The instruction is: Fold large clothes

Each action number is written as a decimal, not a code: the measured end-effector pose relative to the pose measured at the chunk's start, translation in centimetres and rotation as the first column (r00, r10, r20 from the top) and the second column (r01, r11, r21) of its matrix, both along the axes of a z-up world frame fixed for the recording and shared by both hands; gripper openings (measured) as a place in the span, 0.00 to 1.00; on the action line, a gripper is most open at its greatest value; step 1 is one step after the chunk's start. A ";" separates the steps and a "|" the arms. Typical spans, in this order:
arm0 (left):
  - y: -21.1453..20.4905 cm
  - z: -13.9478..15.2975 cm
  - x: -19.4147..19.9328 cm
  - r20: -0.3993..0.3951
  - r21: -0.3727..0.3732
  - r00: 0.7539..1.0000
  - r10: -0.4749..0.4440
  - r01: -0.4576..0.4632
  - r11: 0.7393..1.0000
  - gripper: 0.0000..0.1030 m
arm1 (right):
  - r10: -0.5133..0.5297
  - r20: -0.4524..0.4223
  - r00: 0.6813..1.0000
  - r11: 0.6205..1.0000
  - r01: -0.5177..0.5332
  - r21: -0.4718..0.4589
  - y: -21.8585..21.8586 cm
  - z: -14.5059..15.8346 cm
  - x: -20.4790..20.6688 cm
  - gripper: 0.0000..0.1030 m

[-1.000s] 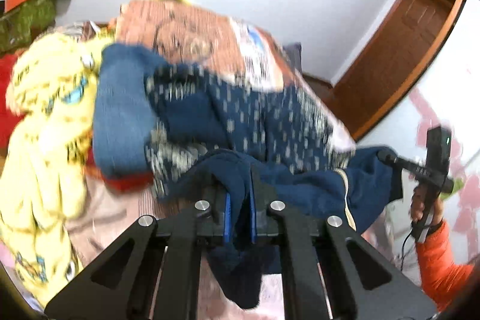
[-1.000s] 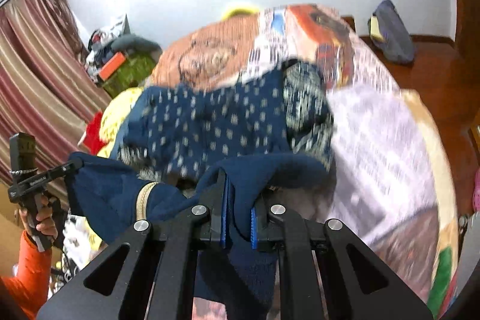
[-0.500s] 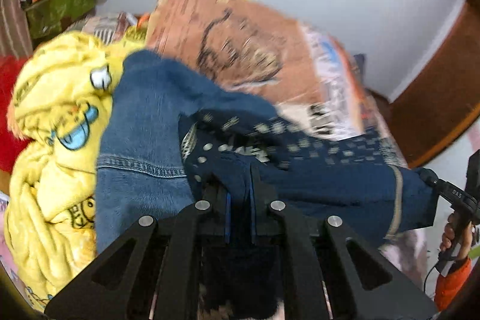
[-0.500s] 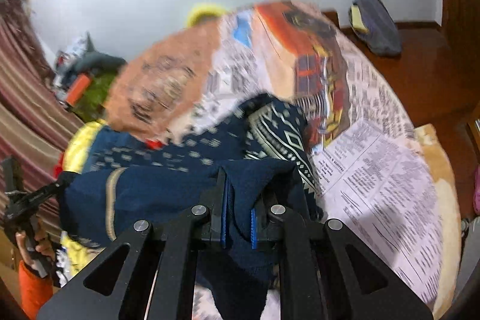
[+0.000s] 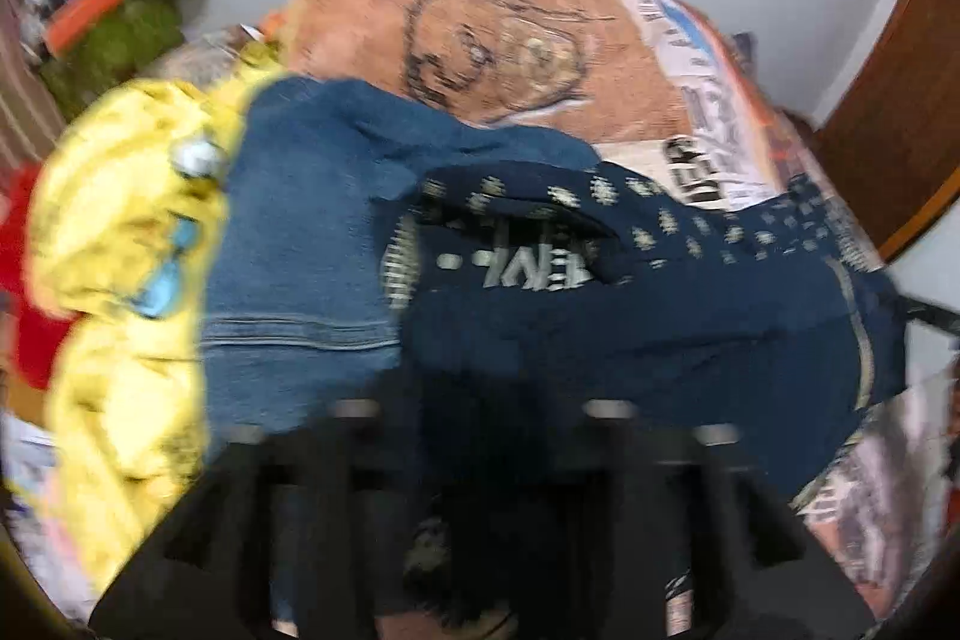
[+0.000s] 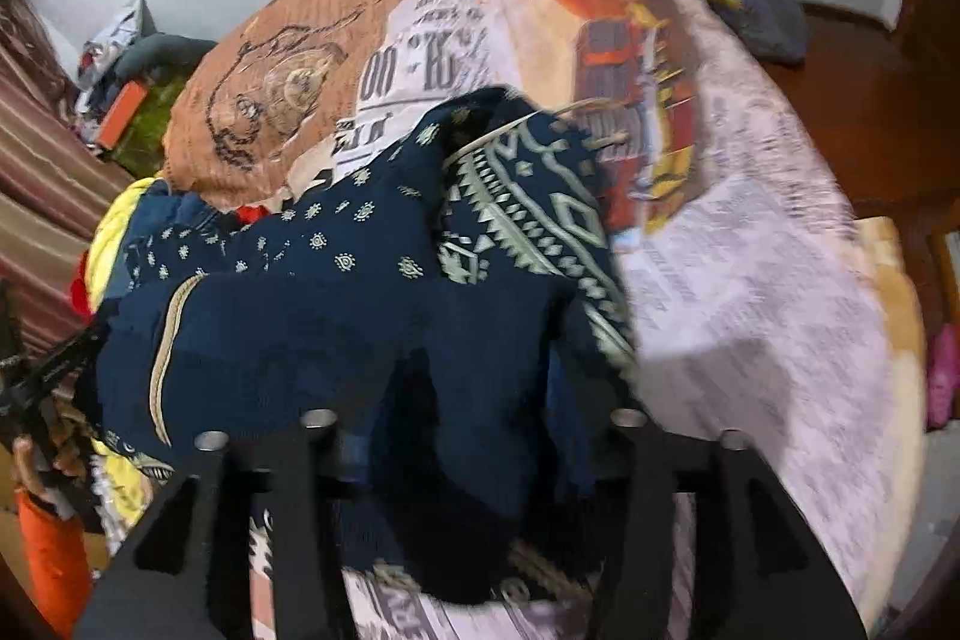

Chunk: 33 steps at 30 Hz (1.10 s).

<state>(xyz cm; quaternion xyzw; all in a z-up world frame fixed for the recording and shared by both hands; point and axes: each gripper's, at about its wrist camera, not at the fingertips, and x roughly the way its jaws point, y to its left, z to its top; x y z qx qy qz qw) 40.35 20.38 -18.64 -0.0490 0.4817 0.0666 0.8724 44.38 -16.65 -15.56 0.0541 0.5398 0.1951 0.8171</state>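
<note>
A navy garment with a pale printed pattern (image 5: pixel 660 316) lies folded over on the bed, its edge still stretched between both grippers. In the left wrist view my left gripper (image 5: pixel 480 436) has its jaws opening, and navy cloth sags loose in the gap without being pinched. The right gripper (image 6: pixel 474 436) is opening too, with a fold of the same garment (image 6: pixel 336 328) hanging slack between its spread fingers. Both views are blurred.
Blue jeans (image 5: pixel 300 232) and a yellow printed blanket (image 5: pixel 120 220) lie left of the garment. The bed cover (image 6: pixel 750 280) with newspaper and bear prints spreads behind and to the right. A hand with an orange sleeve (image 6: pixel 42 550) shows at the left edge. Wooden floor lies far right.
Both grippers came down and forward over the bed with the navy garment, laying it over itself. Their jaws, pinched on the cloth before, now stand apart.
</note>
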 end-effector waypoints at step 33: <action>-6.2 -0.4 -2.0 -0.020 0.300 0.974 -0.224 0.219 0.928 0.97 | 0.148 0.207 0.967 0.955 -0.086 -0.283 4.9 -1.5 -6.0 0.77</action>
